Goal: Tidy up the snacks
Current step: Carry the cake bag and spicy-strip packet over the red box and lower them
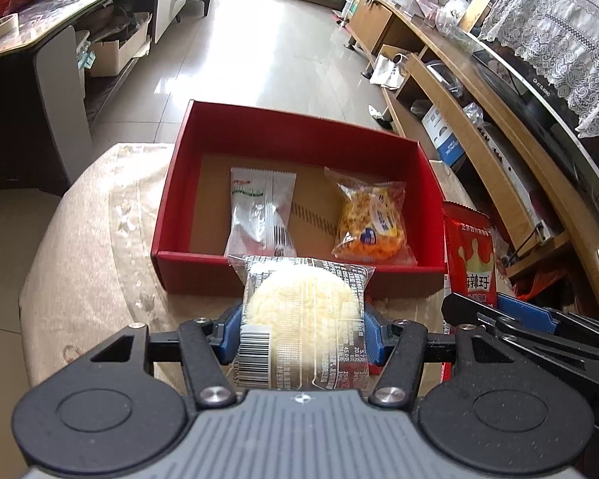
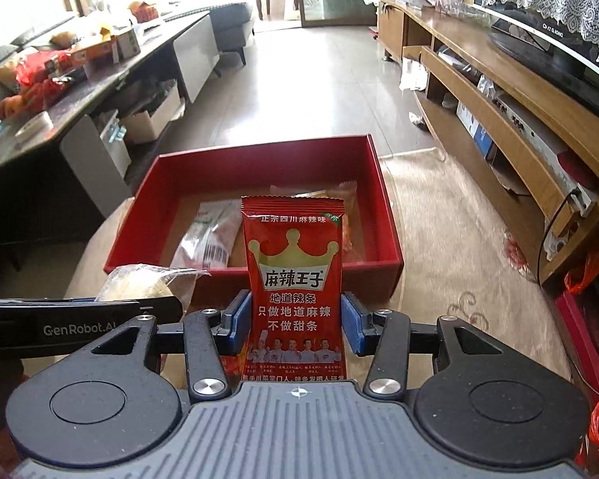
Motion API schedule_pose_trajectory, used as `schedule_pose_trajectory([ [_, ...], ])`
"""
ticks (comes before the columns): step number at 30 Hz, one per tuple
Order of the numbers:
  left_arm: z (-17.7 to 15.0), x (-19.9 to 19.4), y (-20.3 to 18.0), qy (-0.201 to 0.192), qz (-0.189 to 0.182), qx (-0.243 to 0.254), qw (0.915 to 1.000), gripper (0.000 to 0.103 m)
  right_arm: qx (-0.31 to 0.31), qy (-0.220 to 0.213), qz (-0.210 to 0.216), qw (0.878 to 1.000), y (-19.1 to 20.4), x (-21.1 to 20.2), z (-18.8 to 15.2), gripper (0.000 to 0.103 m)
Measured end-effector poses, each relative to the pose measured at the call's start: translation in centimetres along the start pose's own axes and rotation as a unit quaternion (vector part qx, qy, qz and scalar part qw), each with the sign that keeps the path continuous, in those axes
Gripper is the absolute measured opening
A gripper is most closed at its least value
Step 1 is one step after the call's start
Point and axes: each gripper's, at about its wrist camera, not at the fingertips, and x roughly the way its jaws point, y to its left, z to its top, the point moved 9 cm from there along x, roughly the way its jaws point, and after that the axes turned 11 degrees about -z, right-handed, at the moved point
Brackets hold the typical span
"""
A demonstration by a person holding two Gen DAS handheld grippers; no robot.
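Both grippers carry a snack just short of the red box [image 1: 299, 139]. Left gripper [image 1: 303, 329] pinches a clear-wrapped pale round cake [image 1: 299, 303] between its blue pads, the packet's far edge reaching to the near wall of the box. Right gripper [image 2: 295, 321] has its blue pads against the sides of a red spicy-strip packet [image 2: 295, 279] that stands upright between them, the box directly ahead of it.

Inside the box, ahead of the left gripper, a white-and-clear wrapped snack [image 1: 259, 211] lies to the left and an orange snack in a clear bag [image 1: 369, 219] to the right, apart from each other, on the brown cardboard floor.

The likely risks: the cake's wrapper is slick and the pads grip only its sides, so it could slide out or get crushed if squeezed harder. The red packet is thin and tall; it could flop or twist on release and land across the orange bag. The two grippers sit close side by side, the right one just to the right of the left, so moving both toward the box at once could make them knock together. The near wall of the box stands in the way and must be cleared from above.

The box rests on a beige patterned surface [image 1: 100, 239]. A wooden TV cabinet [image 2: 499, 92] runs along the right.
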Motion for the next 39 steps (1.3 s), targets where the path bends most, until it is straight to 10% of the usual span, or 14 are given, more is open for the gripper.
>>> schedule_pose_trajectory([
  [39,7.6,6.1,2.0,-0.017,0.044,-0.022,0.9986,0.054,0.031,-0.013,0.007,0.999,-0.3,6.9,7.0,0.055],
])
